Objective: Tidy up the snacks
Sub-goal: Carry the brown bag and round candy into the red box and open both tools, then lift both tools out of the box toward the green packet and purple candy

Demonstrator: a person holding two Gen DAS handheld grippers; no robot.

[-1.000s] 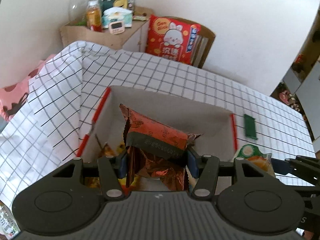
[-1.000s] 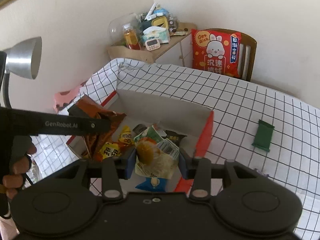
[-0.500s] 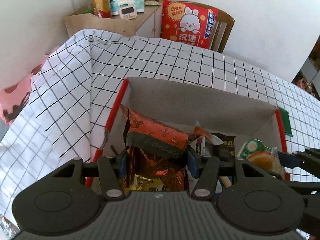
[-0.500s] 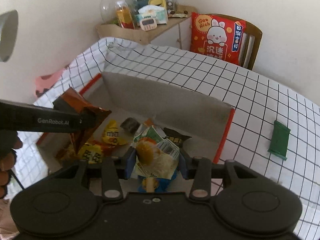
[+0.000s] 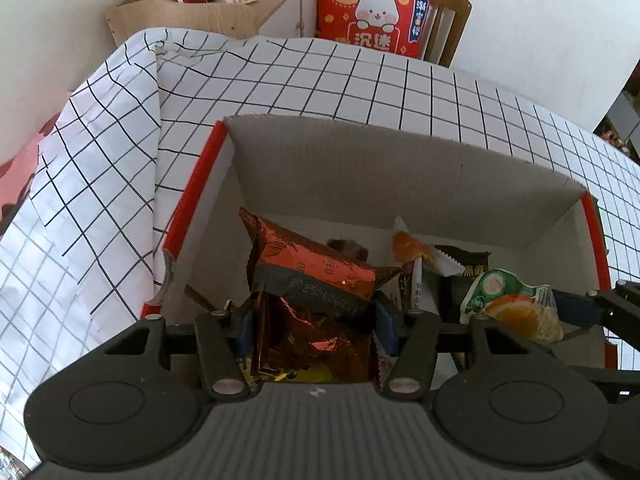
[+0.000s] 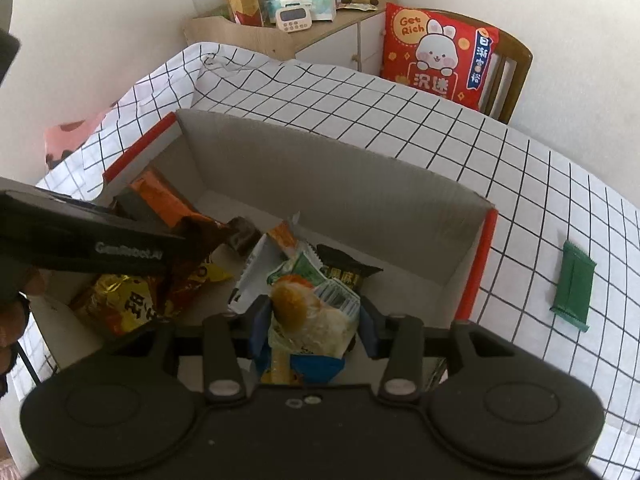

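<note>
Left hand-held gripper (image 5: pixel 313 326) clamped on copper-foil snack pack (image 5: pixel 308 280), long axis running away from cam, top end tilted up-left, inside open cardboard box (image 5: pixel 400 168). Right hand-held gripper (image 6: pixel 311 327): jaws opening w/ green-white snack pouch (image 6: pixel 310 312) between pads, upright over same box. Box sits on bench w/ grid cloth (image 6: pixel 400 112); green wrapper (image 6: pixel 573 285) lies right of box. Red rabbit cushion (image 6: pixel 438 54) on chair, cabinet (image 6: pixel 304 38) by wall.

Light: bright, soft daylight on the cloth (image 5: pixel 304 80)
Shadow: dim inside the box (image 5: pixel 400 176)
Glare: foil bag (image 5: pixel 316 344) glints
Edges: fisheye bend, dark corners (both views)
Focus: mostly sharp
</note>
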